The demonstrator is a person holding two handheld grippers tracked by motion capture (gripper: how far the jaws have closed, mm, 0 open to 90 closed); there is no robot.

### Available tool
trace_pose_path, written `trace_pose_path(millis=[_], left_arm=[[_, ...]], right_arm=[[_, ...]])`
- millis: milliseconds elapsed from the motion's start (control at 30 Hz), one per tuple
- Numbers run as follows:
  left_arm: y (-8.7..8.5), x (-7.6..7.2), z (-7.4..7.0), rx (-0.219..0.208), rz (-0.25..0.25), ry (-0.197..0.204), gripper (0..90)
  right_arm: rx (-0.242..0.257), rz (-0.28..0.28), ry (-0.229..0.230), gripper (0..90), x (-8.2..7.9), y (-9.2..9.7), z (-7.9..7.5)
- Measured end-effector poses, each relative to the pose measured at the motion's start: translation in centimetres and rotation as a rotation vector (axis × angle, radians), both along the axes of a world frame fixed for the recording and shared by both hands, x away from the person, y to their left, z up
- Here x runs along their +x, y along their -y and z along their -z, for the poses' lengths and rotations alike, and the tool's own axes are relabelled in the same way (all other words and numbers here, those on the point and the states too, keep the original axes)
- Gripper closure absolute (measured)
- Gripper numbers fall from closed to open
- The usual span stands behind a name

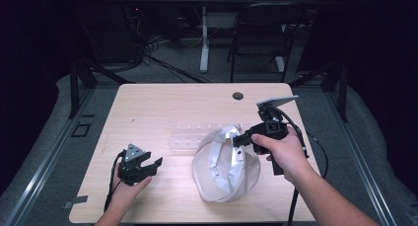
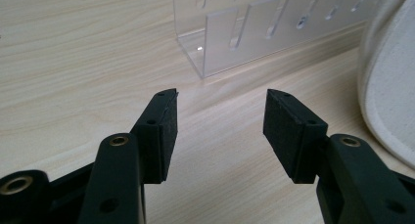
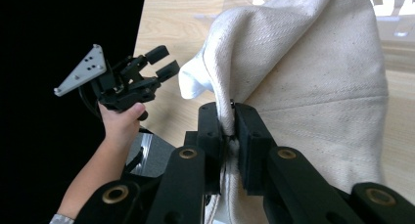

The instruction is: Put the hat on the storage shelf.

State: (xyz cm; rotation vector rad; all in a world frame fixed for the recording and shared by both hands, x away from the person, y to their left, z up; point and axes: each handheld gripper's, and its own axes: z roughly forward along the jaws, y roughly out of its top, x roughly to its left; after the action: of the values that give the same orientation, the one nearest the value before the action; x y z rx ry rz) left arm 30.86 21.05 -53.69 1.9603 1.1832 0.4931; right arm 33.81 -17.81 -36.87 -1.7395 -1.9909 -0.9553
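High view: cream cloth cap (image 1: 226,167) lay at the table's (image 1: 162,100) centre-right, inside up; right gripper (image 1: 240,138) pinched its rim, jaw tips hidden in fabric. Left gripper (image 1: 154,163) spread, empty, apart. Left gripper view: cap cut off at right, clear acrylic rack (image 2: 254,31) ahead. Right gripper view: jaws pressed on cloth edge.

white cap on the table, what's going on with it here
A person works at a wooden table with a claw in each hand. The right claw is shut on the edge of the white cloth cap, pinching the fabric between its pads. The left claw is open with nothing between its jaws, off to the left of the cap. A clear plastic rack stands on the table just behind the cap.
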Motion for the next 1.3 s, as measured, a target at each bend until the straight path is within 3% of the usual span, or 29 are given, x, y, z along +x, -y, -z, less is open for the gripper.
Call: trace_pose_path(millis=[900, 1300], left_arm=[[0.3, -0.1, 0.1, -0.004, 0.003, -0.004, 47.0], [0.4, -0.2, 0.0, -0.004, 0.012, 0.003, 47.0]], right_arm=[[0.022, 0.050, 0.088, 82.1, 0.1, 1.5, -4.0], [0.035, 0.068, 0.104, 82.1, 0.5, 1.6, -5.0]])
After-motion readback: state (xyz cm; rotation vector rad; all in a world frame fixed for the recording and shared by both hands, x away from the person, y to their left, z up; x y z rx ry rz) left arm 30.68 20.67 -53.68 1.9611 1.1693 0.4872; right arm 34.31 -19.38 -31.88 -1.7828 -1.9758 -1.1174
